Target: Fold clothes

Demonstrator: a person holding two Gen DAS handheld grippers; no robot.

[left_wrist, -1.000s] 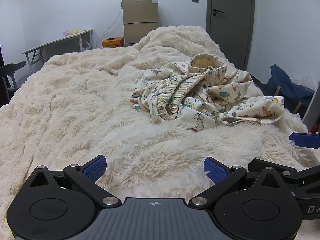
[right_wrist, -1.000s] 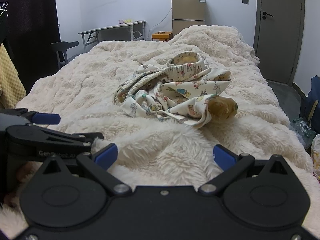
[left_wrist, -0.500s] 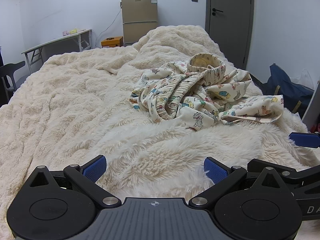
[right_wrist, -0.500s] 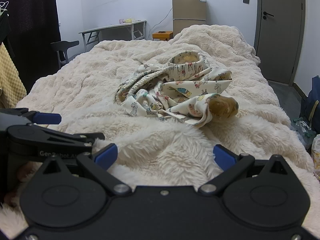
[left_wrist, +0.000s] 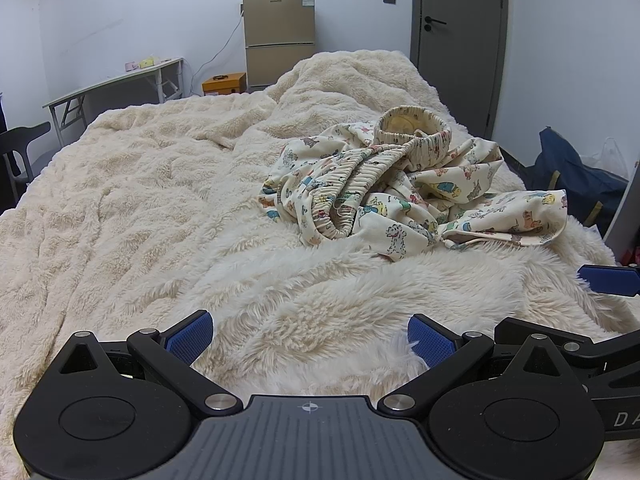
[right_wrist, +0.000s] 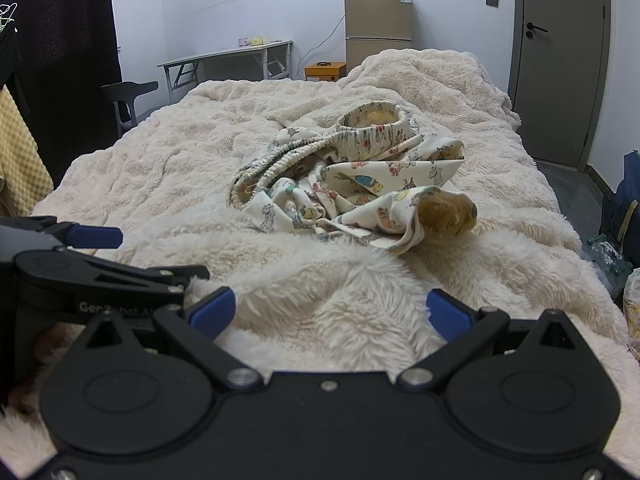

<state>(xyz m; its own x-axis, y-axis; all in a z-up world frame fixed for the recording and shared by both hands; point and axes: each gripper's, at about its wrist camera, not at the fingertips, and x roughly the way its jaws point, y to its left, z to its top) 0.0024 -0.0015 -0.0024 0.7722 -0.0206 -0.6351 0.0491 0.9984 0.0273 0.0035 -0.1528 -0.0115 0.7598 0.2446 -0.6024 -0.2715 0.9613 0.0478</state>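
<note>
Looking through the left wrist view, our left gripper (left_wrist: 308, 338) has its fingers wide and empty, with the crumpled printed garment (left_wrist: 404, 188) at 1 o'clock on the bed (left_wrist: 140, 200). In the right wrist view, our right gripper (right_wrist: 332, 314) is spread and empty too, the garment at 12 o'clock, so we reckon folding hasn't started.

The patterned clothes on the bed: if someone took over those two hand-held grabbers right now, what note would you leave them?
Left gripper: open, empty, low over the fluffy blanket.
Right gripper: open, empty, beside the left one.
Printed garment: a crumpled heap mid-bed, ahead of both grippers, elastic waistband showing, untouched.
Done: nothing folded yet.
Left: reach forward, spread the garment flat, then fold it.
</note>
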